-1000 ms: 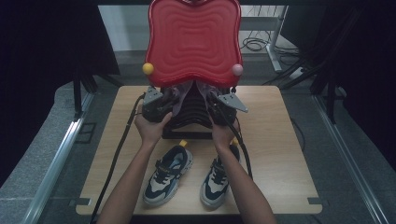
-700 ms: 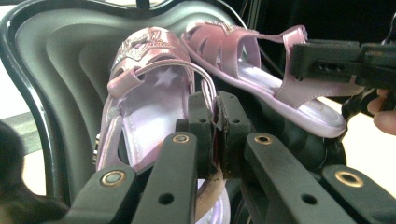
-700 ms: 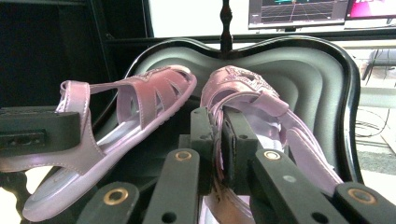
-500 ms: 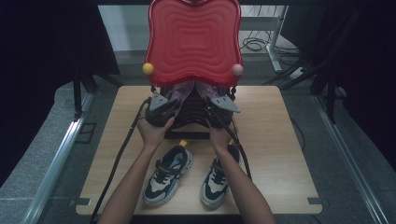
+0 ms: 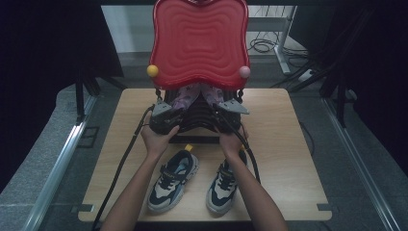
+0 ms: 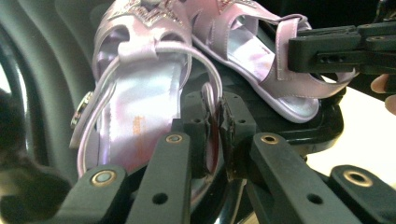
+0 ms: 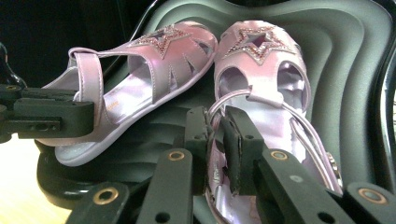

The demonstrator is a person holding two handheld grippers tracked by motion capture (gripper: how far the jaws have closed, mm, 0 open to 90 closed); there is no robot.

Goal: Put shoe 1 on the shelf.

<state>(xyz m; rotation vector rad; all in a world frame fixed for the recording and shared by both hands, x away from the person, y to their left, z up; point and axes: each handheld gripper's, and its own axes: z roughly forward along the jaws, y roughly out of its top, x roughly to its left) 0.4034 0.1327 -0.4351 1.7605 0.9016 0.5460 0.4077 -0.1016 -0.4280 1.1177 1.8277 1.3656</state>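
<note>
Now both grippers have just let their jaws ease apart. The left gripper (image 6: 214, 100) has the thin heel strap of one purple sandal (image 6: 140, 93) in the narrow gap between its pads, and a sliver of space shows beside the strap, so the clamp looks slackened rather than tight. The right gripper (image 7: 215, 119) is the same, with the strap loop of the other purple sandal (image 7: 266, 93) lying loosely between its pads.

Both sandals lie side by side, toes up, on the black ribbed inside of the open case (image 5: 199, 120), under its raised red lid (image 5: 199, 43). The case stands at the middle of the tabletop's (image 5: 288, 159) far edge. In the high view the hands sit at the mouth of the case much as they did half a second ago.

My reading is that the sandals are placed and are being released. What remains is to draw the jaws back off the straps without dragging the sandals out. A pair of sneakers (image 5: 173, 180) waits near the near edge, untouched.
</note>
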